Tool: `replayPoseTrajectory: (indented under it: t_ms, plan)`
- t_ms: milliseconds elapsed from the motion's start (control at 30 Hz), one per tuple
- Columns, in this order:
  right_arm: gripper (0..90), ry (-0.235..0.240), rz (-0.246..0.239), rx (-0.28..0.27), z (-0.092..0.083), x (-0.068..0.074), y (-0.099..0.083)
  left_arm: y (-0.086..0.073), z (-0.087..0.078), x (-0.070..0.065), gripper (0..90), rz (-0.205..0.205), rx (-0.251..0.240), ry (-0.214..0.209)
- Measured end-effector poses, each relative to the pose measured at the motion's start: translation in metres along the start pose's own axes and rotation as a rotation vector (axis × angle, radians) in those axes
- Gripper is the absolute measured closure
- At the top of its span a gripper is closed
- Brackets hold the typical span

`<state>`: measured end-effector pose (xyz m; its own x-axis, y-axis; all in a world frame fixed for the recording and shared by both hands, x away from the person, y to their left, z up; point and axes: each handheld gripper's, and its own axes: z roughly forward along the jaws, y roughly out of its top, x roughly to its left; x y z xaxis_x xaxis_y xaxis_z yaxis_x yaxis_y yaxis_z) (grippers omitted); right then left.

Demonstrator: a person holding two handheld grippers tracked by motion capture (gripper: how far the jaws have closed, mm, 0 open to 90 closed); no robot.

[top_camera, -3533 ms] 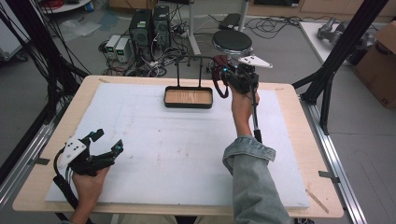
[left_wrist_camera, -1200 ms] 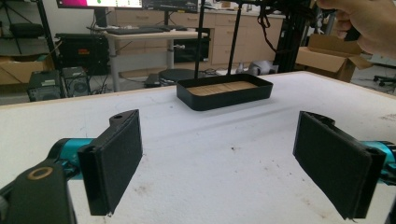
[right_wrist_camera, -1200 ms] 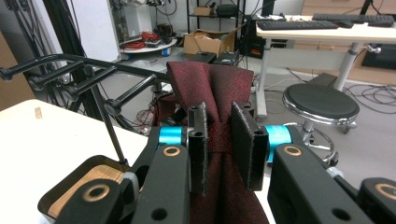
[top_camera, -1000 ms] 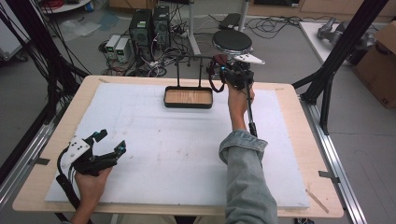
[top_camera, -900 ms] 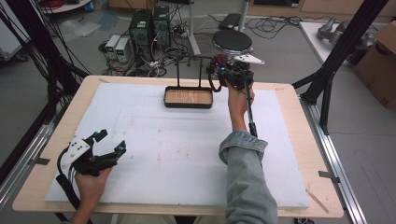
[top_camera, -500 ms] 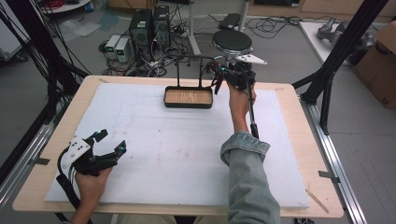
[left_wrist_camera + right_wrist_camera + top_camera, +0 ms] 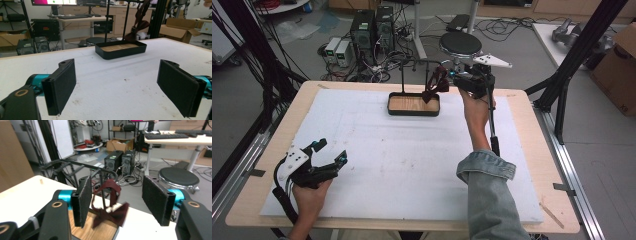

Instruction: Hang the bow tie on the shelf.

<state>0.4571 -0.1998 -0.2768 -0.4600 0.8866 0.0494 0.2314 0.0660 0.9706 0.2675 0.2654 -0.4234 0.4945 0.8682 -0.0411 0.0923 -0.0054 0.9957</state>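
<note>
Both tools gape wide (right tool (image 7: 113, 202) beside bow tie (image 7: 110, 206)).

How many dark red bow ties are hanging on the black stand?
1. The dark red bow tie hangs from the black metal stand over the black tray with a wooden floor, between the open jaws of the right tool.

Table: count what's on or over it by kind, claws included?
Claws: 2, left and right, both open
Tray: 1
Rack standing in the tray: 1
Dark red bow hanging on the rack: 1
Total: 5
</note>
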Motion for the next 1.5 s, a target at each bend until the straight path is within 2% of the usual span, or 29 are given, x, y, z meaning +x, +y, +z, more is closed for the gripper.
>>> replayPoseTrajectory:
  t_ms: [100, 200, 233, 367, 600, 833, 1267, 1500]
  plan:
    - [34.7, -0.005, -0.022, -0.049, -0.016, 0.006, 0.0, 0.0, 0.001, -0.001, 15.9, 0.002, 0.0, -0.002]
    - [28.5, 0.01, -0.009, -0.061, -0.032, 0.009, 0.0, 0.0, 0.002, -0.001, 15.9, 0.005, 0.003, 0.001]
    - [26.8, 0.013, -0.006, -0.043, -0.036, 0.01, 0.001, 0.0, 0.002, -0.001, 15.9, 0.004, 0.004, 0.0]
    - [24.4, 0.003, -0.047, -0.082, -0.057, 0.017, -0.001, 0.0, 0.001, -0.001, 15.9, 0.007, 0.004, 0.002]
    - [18.6, -0.01, -0.083, -0.116, -0.09, 0.028, -0.013, 0.0, -0.001, -0.001, 15.7, 0.005, 0.003, 0.009]
    - [15.6, -0.007, -0.085, -0.126, -0.118, 0.034, -0.03, 0.0, -0.003, -0.001, 15.7, 0.011, 0.004, 0.013]
    - [13.6, -0.017, -0.06, -0.147, -0.149, 0.037, -0.073, 0.0, -0.006, 0.0, 15.7, 0.008, 0.003, 0.028]
    - [12.5, -0.006, -0.055, -0.138, -0.159, 0.028, -0.102, 0.0, -0.005, 0.001, 15.8, 0.007, 0.004, 0.029]
